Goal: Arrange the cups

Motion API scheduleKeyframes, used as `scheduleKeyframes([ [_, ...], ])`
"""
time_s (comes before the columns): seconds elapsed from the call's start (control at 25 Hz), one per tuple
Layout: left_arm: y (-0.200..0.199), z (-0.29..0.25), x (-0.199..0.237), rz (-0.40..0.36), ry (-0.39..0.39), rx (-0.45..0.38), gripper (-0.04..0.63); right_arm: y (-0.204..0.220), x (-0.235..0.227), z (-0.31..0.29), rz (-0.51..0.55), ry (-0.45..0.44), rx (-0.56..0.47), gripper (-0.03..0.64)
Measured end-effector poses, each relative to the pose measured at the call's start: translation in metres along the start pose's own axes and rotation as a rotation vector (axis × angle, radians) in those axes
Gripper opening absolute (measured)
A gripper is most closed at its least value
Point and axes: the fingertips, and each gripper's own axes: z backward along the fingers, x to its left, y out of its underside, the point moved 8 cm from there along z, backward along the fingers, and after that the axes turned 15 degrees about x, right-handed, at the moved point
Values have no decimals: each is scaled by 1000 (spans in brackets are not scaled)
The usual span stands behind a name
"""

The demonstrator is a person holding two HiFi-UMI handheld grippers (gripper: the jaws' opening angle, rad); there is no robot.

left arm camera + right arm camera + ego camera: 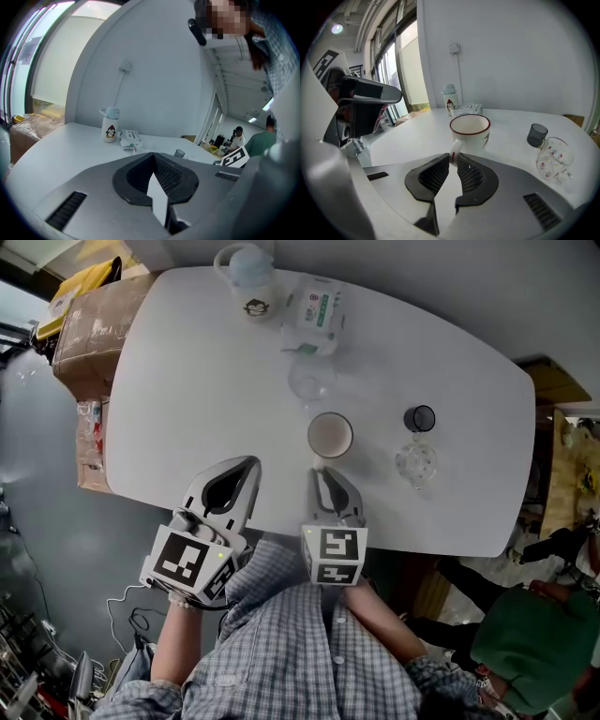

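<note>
A white mug with a red rim (330, 435) (469, 129) stands near the middle of the white table (187, 381). My right gripper (322, 472) (453, 157) is just in front of it, shut on the mug's handle. The left gripper (248, 465) (153, 154) lies at the table's near edge, shut and empty. Behind the mug stands a clear glass (309, 381). To the right are a small dark cup (419, 418) (536, 134) and a clear patterned glass mug (415, 465) (553, 157).
A penguin bottle (246, 282) (109, 125) and a tissue pack (317, 310) (129, 139) stand at the table's far side. Cardboard boxes (89, 320) sit off the left end. People sit at the right (525, 634).
</note>
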Motion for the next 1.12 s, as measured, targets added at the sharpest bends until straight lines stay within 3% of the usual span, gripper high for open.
scheduleKeyframes([
  [1.12,-14,-24,-6,25,-12,-10,11,-33,-48,-15,30,22,23,64],
])
